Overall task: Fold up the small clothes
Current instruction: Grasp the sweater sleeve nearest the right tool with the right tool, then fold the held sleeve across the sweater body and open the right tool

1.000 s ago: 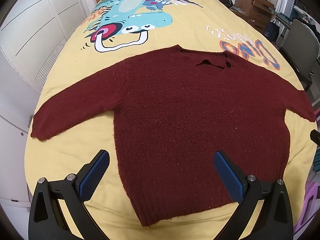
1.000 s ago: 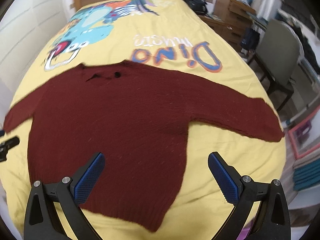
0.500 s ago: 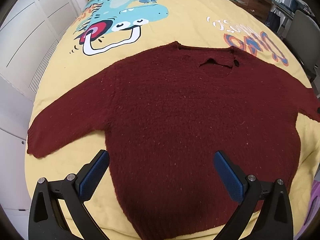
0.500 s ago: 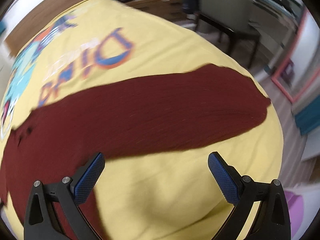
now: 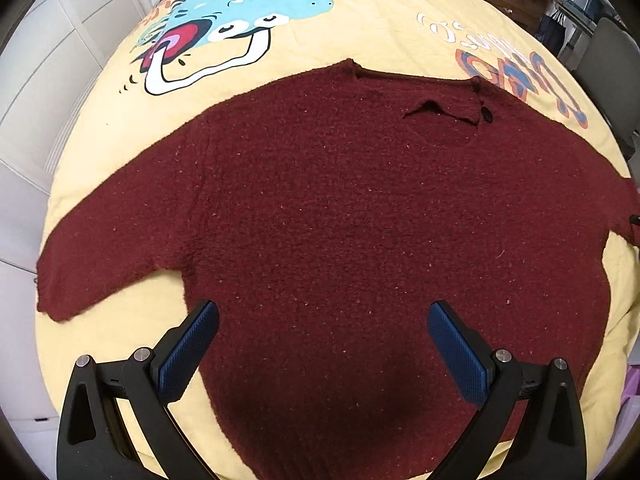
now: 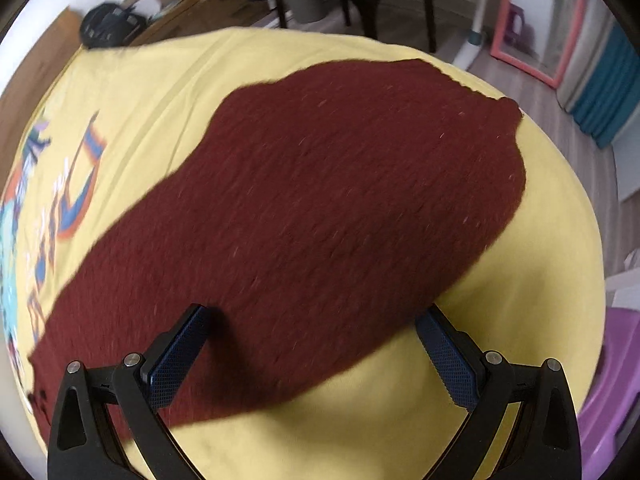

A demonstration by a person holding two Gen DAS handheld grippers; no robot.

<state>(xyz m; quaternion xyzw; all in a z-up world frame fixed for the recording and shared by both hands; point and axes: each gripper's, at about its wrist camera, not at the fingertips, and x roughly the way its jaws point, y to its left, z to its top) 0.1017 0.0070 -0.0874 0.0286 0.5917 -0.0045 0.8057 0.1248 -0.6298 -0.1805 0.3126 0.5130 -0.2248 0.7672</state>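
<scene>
Yellow bedspread (image 5: pixel 360 28) with a cartoon dinosaur print covers the bed; chair legs and wood floor show past its far edge in the right wrist view. Maroon sweater (image 5: pixel 360 220) lies flat, face up, neckline toward the printed end, hem toward the near edge, sleeves spread sideways. Left gripper (image 5: pixel 322 344) hovers over the lower body of the knit, jaws wide, holding nothing. Right gripper (image 6: pixel 310 350) spread wide, straddling the sleeve (image 6: pixel 320 208), which runs diagonally toward the bed's corner. Fuzzy, flecked wool-like knit; ribbed cuff.
</scene>
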